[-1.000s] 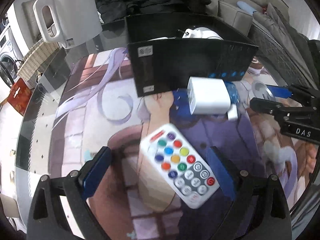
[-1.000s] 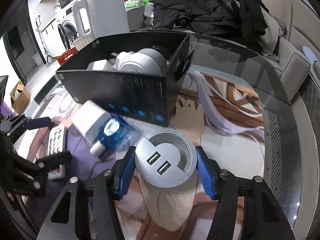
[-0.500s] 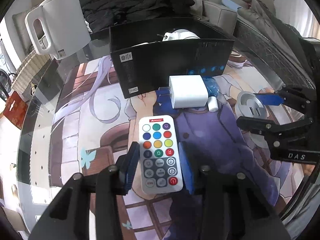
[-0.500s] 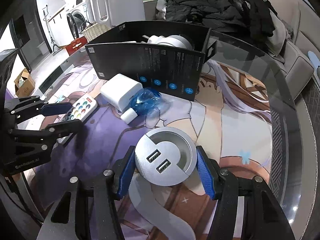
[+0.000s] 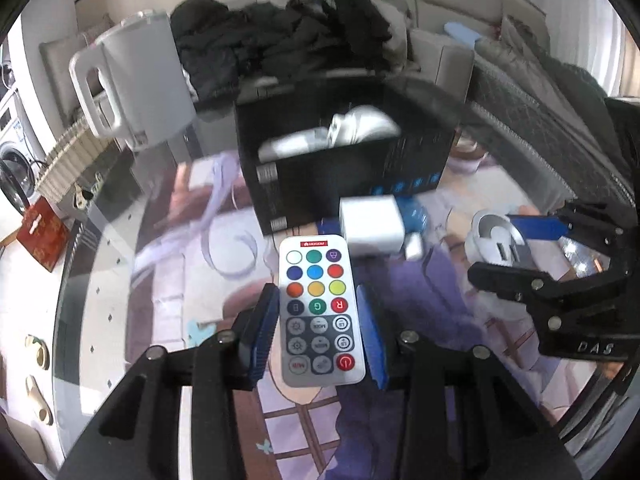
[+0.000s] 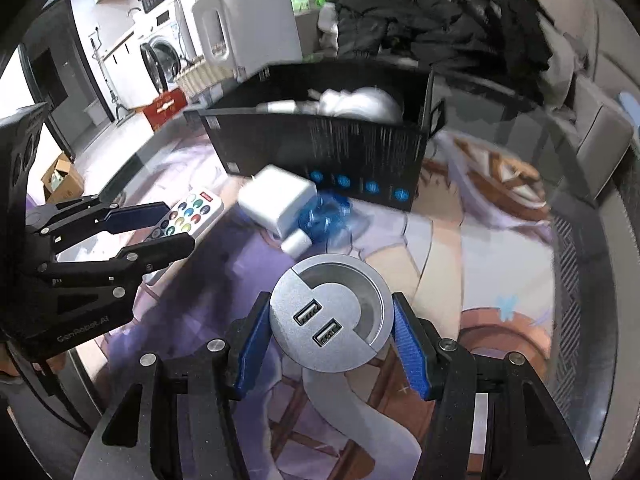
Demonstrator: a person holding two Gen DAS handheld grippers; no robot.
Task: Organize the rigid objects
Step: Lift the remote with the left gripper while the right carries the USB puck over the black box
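The desk (image 6: 580,264), covered by a printed mat under glass, carries an open black box (image 6: 320,148) with white items already inside; both views have drawn back and up from it compared with a second ago, so the box now sits a little further ahead of both hands. Just in front of the box lie a white charger (image 6: 276,200) and a crumpled blue wrapper (image 6: 324,216), touching each other and not yet picked up.

The right gripper (image 6: 332,332) is closed about halfway on the round silver USB hub (image 6: 330,316), its blue fingers (image 6: 410,354) pressing on either side, exactly as in the earlier pictures; the hub is carried above the mat, near the box but not over it.

The real change is on the left. A second ago the left gripper (image 5: 318,332) stood wide open around the remote (image 5: 320,312), which lay skewed on the mat. Its fingers (image 5: 262,336) then snapped in, and they now clamp the remote's long edges with the coloured buttons facing up. The remote looks lifted clear of the mat.

So both hands now hold something, and I judge that the next step is dropping each thing into the box, leaving the charger for afterwards.
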